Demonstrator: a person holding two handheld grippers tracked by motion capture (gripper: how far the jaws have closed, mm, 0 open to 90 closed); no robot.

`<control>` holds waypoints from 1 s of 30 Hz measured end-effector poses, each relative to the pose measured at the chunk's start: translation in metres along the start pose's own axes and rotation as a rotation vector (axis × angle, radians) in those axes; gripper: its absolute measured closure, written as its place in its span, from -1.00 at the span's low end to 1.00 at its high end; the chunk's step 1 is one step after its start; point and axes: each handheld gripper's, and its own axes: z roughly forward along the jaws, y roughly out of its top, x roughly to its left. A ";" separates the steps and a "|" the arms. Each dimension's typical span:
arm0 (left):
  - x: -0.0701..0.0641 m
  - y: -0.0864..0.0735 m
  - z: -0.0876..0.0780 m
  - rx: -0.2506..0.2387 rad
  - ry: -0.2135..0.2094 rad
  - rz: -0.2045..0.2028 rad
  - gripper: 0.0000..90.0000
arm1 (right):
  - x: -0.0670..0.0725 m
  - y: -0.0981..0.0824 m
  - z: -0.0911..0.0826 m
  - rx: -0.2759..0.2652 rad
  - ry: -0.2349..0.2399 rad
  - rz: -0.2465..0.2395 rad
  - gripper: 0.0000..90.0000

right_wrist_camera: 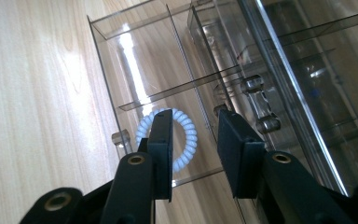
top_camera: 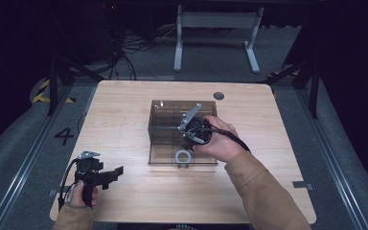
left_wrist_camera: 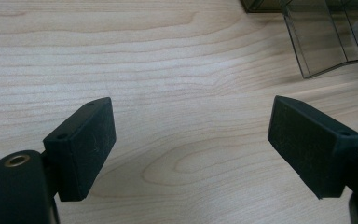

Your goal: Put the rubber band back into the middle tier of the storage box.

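- Right now the right gripper [top_camera: 193, 130] hangs over the clear smoky plastic organizer box [top_camera: 159, 143], tilted down toward its near compartment.
- Its jaws stand partly apart with nothing gripped between them.
- Beneath them, the white coiled spiral hair tie [right_wrist_camera: 189, 140] lies flat on the floor of that near compartment, close to the box's front wall; the left jaw hides part of the ring.
- Well apart from the box, toward the light wooden table's [top_camera: 124, 103] near-left corner, the left gripper [left_wrist_camera: 191, 140] waits low with jaws wide and empty.
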 end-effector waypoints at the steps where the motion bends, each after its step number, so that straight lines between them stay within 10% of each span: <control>1: 0.000 0.000 0.000 -0.001 0.000 0.000 -0.65 | 0.000 -0.001 -0.002 -0.013 -0.001 0.001 0.49; 30: 0.001 0.000 0.002 0.003 0.001 -0.001 -0.65 | -0.013 -0.065 -0.063 -0.150 -0.071 0.114 0.44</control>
